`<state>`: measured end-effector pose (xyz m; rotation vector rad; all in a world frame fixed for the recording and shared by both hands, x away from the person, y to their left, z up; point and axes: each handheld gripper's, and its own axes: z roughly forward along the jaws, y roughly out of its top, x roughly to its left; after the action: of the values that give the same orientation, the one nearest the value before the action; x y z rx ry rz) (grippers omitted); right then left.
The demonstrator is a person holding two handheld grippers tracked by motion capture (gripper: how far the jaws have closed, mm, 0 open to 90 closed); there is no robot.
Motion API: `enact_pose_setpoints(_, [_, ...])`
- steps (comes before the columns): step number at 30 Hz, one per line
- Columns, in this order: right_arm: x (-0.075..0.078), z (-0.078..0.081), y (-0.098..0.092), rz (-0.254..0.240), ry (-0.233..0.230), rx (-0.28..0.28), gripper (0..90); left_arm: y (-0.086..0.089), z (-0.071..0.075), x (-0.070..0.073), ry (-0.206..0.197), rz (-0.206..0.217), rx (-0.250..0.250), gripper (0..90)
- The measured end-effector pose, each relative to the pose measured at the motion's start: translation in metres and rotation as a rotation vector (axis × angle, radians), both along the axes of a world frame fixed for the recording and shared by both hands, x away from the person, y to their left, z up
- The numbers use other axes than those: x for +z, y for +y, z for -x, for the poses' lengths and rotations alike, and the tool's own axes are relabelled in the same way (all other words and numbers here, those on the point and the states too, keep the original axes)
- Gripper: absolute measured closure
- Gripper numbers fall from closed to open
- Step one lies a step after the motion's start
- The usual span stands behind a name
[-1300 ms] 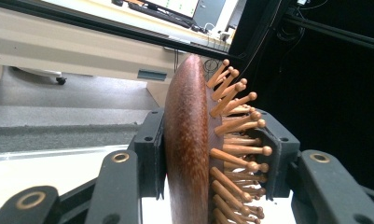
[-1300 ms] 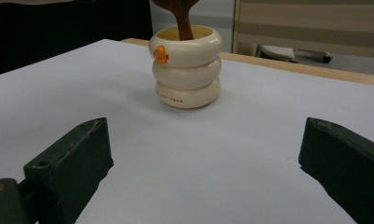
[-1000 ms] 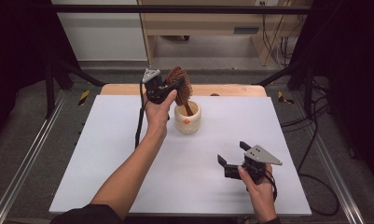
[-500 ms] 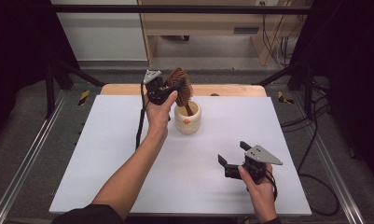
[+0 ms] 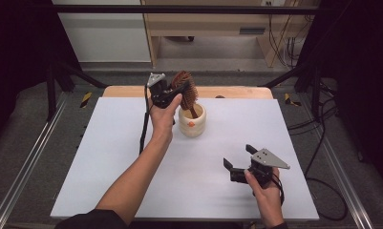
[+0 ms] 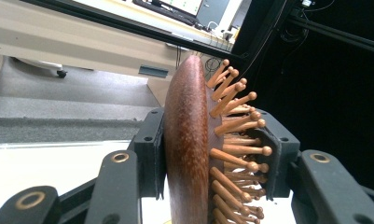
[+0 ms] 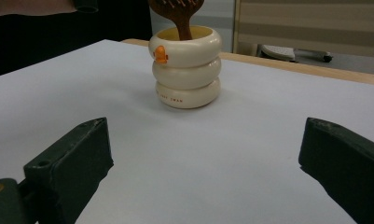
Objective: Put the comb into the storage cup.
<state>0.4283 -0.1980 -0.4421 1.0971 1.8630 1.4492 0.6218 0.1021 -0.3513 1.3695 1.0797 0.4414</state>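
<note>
Brush (image 5: 186, 89) first: from the high view you have its brown head up at the far middle of the white table (image 5: 108, 162), its handle going down into the cream cup (image 5: 192, 121) that stands just right of your left hand (image 5: 162, 117); your left gripper (image 5: 172, 92) is pinching the head, its cable hanging down along your forearm; your right gripper (image 5: 237, 161) sits near the table's near right corner, well apart from the cup, with its jaws spread and nothing between them, and your right hand (image 5: 266, 188) behind it; a wooden strip (image 5: 237, 92) runs along the table's far edge. In the left gripper view the brush (image 6: 194, 144) stands edge-on between your two black jaws; one pad presses the smooth wooden back, the other sits against the knob-tipped wooden bristles (image 6: 231, 126); the jaws are closed on the head from both sides; the table (image 6: 45, 163) shows pale beneath. In the right gripper view your jaws stand wide apart over bare table (image 7: 198, 163); the cup (image 7: 186, 66) is ahead, a stack of three rounded rings with a small orange mark (image 7: 160, 53) near its rim; the brush handle (image 7: 182, 23) drops into its mouth, tilted slightly; whether the handle touches the rim, you cannot tell.
</note>
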Motion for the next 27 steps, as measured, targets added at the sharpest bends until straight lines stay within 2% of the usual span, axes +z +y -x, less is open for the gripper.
enact_pose_setpoints(3, [-0.0001, -0.0002, -0.0001, 0.000, 0.002, 0.001, 3.0, 0.0002, -0.0002, -0.0016, 0.007, 0.013, -0.002, 51.2])
enact_pose_setpoints(11, [-0.0001, 0.0000, 0.0005, 0.001, 0.001, 0.001, 3.0, 0.0002, 0.0007, -0.0041, 0.010, 0.010, -0.004, 51.2])
enact_pose_setpoints(27, [-0.0002, 0.0005, 0.0003, 0.000, 0.001, 0.000, 3.0, 0.0017, 0.0003, -0.0038, 0.012, 0.033, 0.003, 51.2])
